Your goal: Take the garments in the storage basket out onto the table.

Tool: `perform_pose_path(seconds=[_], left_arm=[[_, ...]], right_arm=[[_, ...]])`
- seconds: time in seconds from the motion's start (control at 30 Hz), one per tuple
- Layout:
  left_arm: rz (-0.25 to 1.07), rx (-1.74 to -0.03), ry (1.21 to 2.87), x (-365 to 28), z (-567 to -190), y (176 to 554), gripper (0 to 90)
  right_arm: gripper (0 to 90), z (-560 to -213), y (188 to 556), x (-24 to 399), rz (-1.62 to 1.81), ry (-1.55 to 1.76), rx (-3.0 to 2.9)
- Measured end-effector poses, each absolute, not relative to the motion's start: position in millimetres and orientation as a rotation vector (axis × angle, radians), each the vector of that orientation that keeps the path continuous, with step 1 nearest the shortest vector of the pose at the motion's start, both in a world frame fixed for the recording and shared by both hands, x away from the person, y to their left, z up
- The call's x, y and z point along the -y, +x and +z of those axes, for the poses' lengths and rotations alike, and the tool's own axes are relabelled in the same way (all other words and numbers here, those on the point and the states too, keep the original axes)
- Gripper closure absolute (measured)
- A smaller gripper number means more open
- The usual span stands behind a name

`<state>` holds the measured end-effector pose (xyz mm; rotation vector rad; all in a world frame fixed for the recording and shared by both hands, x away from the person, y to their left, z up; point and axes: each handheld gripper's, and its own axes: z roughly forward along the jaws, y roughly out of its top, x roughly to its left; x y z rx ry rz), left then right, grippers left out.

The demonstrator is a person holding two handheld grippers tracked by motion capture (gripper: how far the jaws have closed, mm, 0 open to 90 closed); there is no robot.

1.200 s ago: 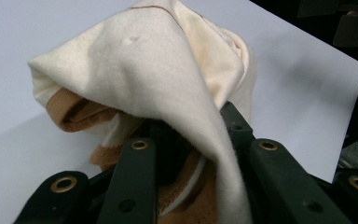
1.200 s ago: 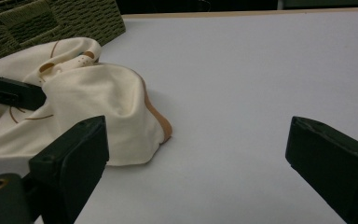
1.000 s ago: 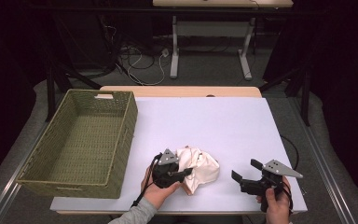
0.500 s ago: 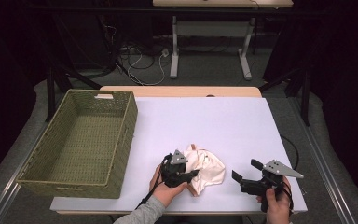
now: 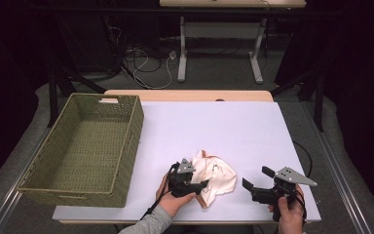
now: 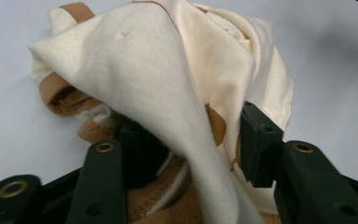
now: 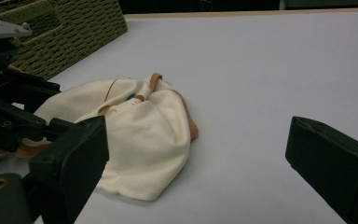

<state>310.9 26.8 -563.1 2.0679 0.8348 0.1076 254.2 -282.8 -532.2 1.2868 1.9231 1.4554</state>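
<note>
Cloth [image 5: 216, 176] sits bunched near the front edge of the counter [image 5: 224, 122], between the two grippers and well apart from the basket [image 5: 85, 146] at the left. It is cream fabric with tan trim, folded over itself, so it gives a thick ridge rather than a flat sheet, probably why the left gripper [image 5: 202, 185] comes in low from the cloth's left side. In the left gripper view a fold [image 6: 168, 93] drapes down between the jaws, which have just been opening: they now stand apart with fabric in the gap, and the pads do not look to press on it. That reads either as a release or as a re-grip to take more layers; the frames don't settle which. The person's left hand [image 5: 175, 202] rests on the counter under the gripper body, which keeps the jaws at cloth height. The right gripper [image 5: 255, 180] hangs off to the right, near the cloth but not touching, jaws wide apart and aimed at it; in the right gripper view the cloth [image 7: 140, 126] lies ahead with bare counter between the jaws. It looks parked, ready to pinch the far side once the left has hold. The basket is empty with its open top clear, likely the drop target. Main risk: the loose fold slips out if the left jaws close on one layer alone.
</note>
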Motion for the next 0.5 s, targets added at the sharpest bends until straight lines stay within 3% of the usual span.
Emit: perform_pose_path(seconds=[0.23, 0.5], left_arm=[[0.147, -0.825, 2.061, -28.1, -560.4, 309.1, 35.9], [0.147, -0.812, 2.086, -27.7, -551.2, 303.3, 35.1]], right_arm=[[5.6, -532.4, 254.6, 282.4, 1.452, 1.275, -1.931], [5.7, -532.7, 255.1, 282.1, 1.462, 1.283, -1.929]])
